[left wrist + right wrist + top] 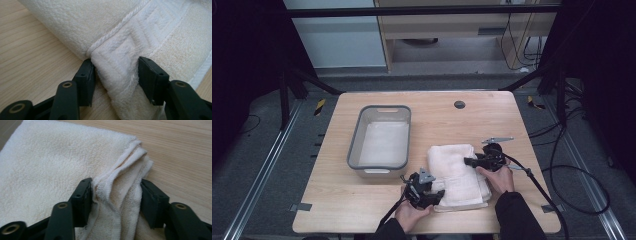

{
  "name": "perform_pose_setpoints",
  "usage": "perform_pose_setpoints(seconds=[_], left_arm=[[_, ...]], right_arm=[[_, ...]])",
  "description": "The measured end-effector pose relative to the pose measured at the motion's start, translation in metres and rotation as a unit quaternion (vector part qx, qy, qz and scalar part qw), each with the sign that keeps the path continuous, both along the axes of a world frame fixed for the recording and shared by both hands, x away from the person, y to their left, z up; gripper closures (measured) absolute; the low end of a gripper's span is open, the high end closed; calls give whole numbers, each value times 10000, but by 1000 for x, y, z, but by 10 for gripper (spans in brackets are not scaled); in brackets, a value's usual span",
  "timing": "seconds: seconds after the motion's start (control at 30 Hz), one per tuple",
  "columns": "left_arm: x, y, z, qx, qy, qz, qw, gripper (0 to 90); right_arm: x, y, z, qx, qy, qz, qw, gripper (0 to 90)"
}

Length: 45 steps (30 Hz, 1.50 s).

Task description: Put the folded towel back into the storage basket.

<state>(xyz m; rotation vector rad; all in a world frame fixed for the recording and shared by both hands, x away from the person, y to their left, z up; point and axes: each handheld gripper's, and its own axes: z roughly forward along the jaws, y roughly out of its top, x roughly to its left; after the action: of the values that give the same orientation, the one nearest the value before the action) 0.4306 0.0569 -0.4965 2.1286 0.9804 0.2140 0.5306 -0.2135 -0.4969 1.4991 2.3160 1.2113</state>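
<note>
Folded towel (pixel 457 172) lies flat on the table (pixel 362 210), just right of the grey bin (pixel 382 142), apart from it. Left gripper (pixel 437 196) is at the towel's near-left corner; in the left gripper view (pixel 115 72) its fingers (pixel 86 75) straddle the patterned border corner, one pad touching the terry, the other seemingly a hair off, so not clamped that I can see. Right gripper (pixel 468 161) sits at the towel's right edge, farther from the person; in the right gripper view (pixel 116 195) the fingers (pixel 83 195) have a bunched ridge of several layers between them, both pads against the cloth, which puckers between them. Reads as a two-point pickup of the towel, probably for transfer to the bin. Notes for doing it well: finish closing the left until the corner is firmly pinched, deep enough that the thick hem does not slip out. Check the right holds all layers, not just the top ply, or the fold will open on lifting. Lift both hands together and level, keeping the towel taut but not stretched. Clear the bin's rim before lowering. Risk: uneven lift drags the lower layers along the table and unfolds the stack.
</note>
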Motion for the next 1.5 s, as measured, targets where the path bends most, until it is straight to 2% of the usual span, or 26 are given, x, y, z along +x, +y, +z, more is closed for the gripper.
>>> perform_pose_setpoints(seconds=[0.17,0.3,0.53,0.67,0.87,1.13,1.27,1.5], left_arm=[[1,0,0,-116,91,-69,9999,568],[0,0,1,-98,100,-130,9998,635],[1,4,2,-277,148,-129,9994,725],[-1,6,5,-335,58,-167,9993,738],[-5,10,15,-457,-56,-218,9987,741],[-10,17,38,-677,-285,-241,9970,742],[-12,19,47,-720,-407,-262,9962,742],[-13,22,58,-815,-524,-276,9949,743]], right_arm=[[0,0,1,155,140,34,9998,597],[0,0,1,282,250,30,9993,676],[0,0,3,375,264,44,9989,724],[-2,-1,7,423,219,38,9989,731],[-8,-5,21,533,57,47,9986,732],[-20,-8,49,723,-370,63,9967,733],[-24,-8,60,706,-573,72,9958,733],[-28,-7,74,757,-732,69,9944,733]])
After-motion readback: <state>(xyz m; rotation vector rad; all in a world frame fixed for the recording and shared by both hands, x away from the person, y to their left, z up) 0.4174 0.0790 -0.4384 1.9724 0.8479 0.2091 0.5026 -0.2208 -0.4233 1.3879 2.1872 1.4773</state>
